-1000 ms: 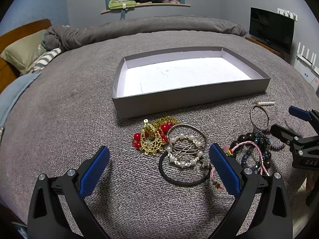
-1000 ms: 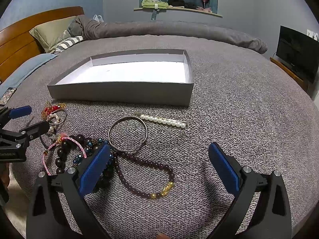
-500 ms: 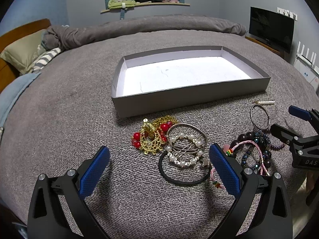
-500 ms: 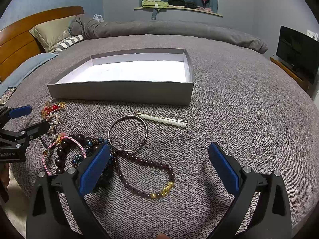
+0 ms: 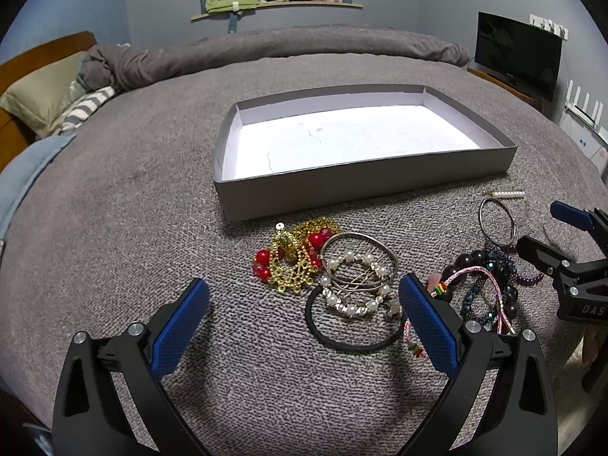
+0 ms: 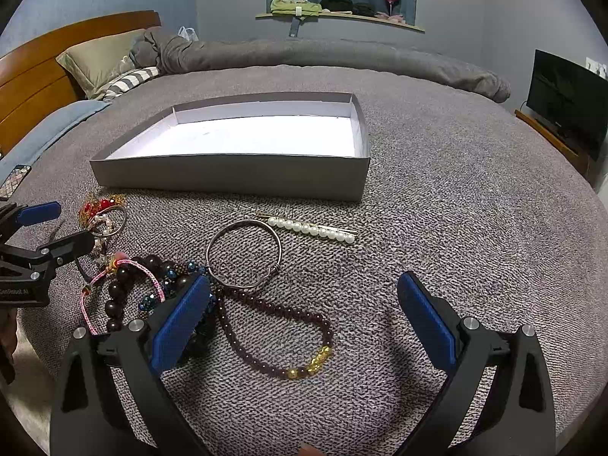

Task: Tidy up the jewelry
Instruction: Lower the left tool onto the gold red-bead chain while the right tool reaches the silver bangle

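Grey bedspread [image 6: 437, 197]; jewelry [image 5: 342, 277] tangled, beads, gold, pearls.

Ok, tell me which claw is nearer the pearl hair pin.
Right. The right claw hangs open just short of the pearl hair pin; the left claw sits farther off, over the tangled pile beside it.

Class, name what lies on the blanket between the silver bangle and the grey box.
In the right wrist view, a pearl hair pin lies between the silver bangle and the grey box.
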Demonstrator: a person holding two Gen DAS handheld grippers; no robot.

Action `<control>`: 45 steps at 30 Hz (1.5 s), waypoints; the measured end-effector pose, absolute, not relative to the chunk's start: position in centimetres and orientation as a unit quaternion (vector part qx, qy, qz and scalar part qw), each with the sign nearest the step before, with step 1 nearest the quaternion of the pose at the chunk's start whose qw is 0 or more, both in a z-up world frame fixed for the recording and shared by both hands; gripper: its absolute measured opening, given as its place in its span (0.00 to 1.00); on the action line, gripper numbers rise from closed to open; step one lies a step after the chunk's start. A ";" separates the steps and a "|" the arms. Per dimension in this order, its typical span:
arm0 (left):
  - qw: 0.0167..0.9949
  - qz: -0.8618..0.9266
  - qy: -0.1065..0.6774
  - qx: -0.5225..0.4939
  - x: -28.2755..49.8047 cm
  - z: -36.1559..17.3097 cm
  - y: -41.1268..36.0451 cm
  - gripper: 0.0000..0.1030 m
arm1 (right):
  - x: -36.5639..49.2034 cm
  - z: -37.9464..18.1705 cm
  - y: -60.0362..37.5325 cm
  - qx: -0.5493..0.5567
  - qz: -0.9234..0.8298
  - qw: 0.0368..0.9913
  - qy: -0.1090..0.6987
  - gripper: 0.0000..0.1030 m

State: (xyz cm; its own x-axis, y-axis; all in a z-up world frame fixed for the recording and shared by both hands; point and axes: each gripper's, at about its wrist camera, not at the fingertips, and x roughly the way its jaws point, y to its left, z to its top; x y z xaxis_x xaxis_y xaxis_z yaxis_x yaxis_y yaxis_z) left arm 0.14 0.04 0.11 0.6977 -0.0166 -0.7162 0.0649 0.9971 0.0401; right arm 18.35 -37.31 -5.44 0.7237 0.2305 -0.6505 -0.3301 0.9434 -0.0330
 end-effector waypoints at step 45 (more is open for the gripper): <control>0.920 -0.061 0.387 0.029 1.3 0.4 2.9 0.82 | 20.0 -5.5 -32.7 -0.103 0.181 0.905 0.372 0.49</control>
